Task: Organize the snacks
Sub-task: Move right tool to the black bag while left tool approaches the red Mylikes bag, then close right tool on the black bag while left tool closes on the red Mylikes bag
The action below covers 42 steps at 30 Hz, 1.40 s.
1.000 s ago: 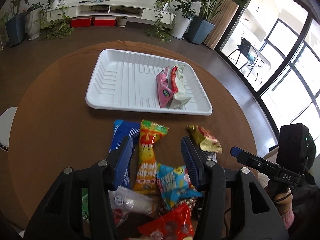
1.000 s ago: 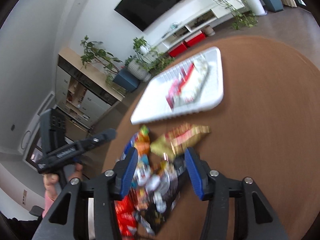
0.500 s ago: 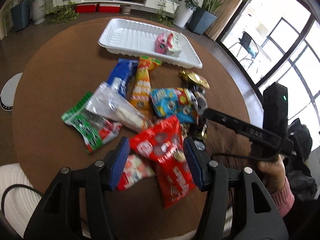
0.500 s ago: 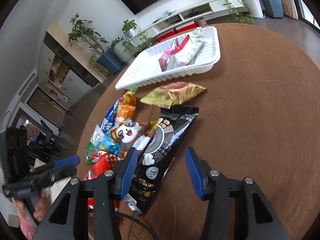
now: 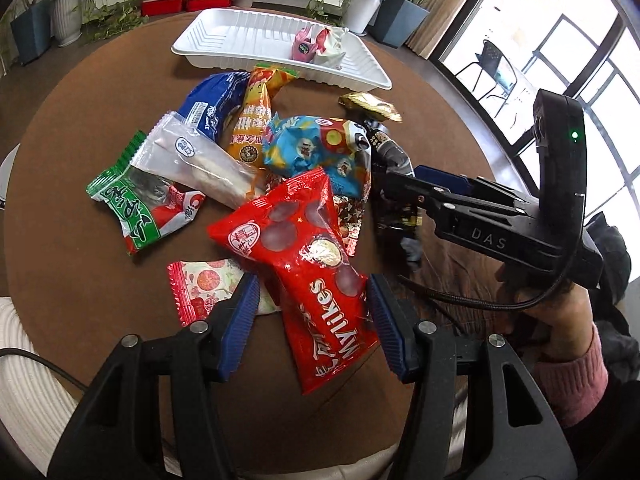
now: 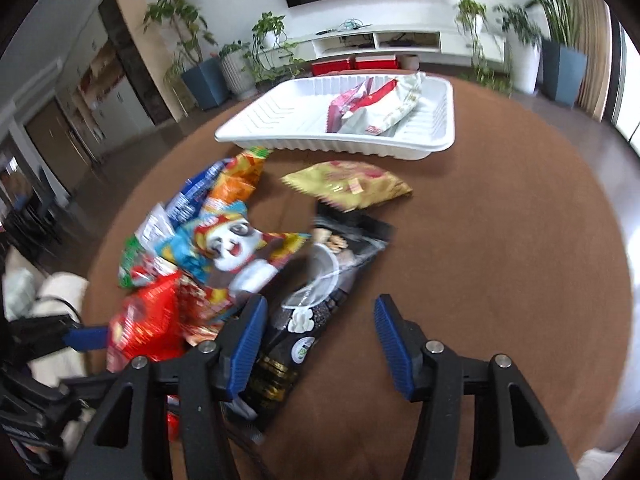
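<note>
A heap of snack packets is spread over the near half of the round brown surface (image 5: 80,264), in front of a white ribbed plastic tray (image 5: 240,36) set toward the far edge. Two packets, one pink (image 5: 303,45) and one white (image 5: 329,49), already lie in the tray's right end.

The glossy red packet (image 5: 304,264) lies uppermost and nearest, its lower half framed by the blue ribbed pads of the left claw (image 5: 310,328), which is tilted steeply down over it. That claw is spread, and its pads are seen on either side of the packet without pressing it; its jaws have just been opening a little.

Behind the red packet are seen a crinkled light-blue panda packet (image 5: 316,148), a clear sleeve (image 5: 200,164), a green-and-red packet (image 5: 140,200), an orange packet (image 5: 256,120), a dark blue one (image 5: 212,104) and a gold foil one (image 5: 370,106).

The right claw (image 6: 318,340), held in a hand (image 5: 560,312) with a pink knitted cuff, is angled down beside the heap. It is spread and has just been opening; a long black packet (image 6: 320,292) lies below it, partly between its pads and partly under the left one, and is not gripped.
</note>
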{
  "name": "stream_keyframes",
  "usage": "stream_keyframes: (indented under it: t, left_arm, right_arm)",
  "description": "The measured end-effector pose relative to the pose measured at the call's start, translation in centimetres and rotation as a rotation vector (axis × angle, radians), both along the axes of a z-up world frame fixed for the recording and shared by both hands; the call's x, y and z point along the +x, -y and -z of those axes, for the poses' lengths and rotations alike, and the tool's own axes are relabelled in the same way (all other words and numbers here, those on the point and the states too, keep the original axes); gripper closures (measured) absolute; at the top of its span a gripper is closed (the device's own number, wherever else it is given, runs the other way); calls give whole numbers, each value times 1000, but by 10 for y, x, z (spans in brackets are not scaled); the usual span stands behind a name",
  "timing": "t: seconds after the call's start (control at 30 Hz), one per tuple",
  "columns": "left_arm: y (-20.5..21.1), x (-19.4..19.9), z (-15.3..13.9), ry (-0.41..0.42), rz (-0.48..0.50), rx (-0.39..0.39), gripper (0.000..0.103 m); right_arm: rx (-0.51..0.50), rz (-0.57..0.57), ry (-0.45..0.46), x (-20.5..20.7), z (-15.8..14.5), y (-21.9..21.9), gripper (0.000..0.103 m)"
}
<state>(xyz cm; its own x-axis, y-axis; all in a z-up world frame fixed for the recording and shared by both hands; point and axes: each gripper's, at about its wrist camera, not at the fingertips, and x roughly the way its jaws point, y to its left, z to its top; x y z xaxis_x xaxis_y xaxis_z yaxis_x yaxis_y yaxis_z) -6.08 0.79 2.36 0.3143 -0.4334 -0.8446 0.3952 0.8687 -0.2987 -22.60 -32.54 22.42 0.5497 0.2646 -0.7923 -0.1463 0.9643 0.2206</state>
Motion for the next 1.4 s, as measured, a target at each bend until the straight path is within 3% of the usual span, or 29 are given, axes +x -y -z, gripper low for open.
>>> stream_keyframes:
  t: [0.13, 0.67, 0.77, 0.87, 1.17, 1.4]
  left_arm:
    - [1, 1, 1, 1, 5, 2, 50]
    - [13, 12, 14, -15, -23, -6, 54]
    - [14, 15, 17, -15, -41, -5, 59]
    - [14, 17, 18, -7, -43, -7, 63]
    - [3, 18, 22, -27, -43, -63, 72]
    - [-9, 17, 18, -42, -52, -122, 73]
  right_arm:
    - [-91, -8, 8, -7, 0, 7, 45]
    - [-80, -51, 5, -3, 5, 0, 45]
    - [-60, -50, 2, -1, 7, 2, 53]
    - [-39, -44, 3, 0, 8, 6, 67]
    - [158, 3, -31, 5, 12, 34, 76]
    - [439, 61, -114, 3, 25, 62, 78]
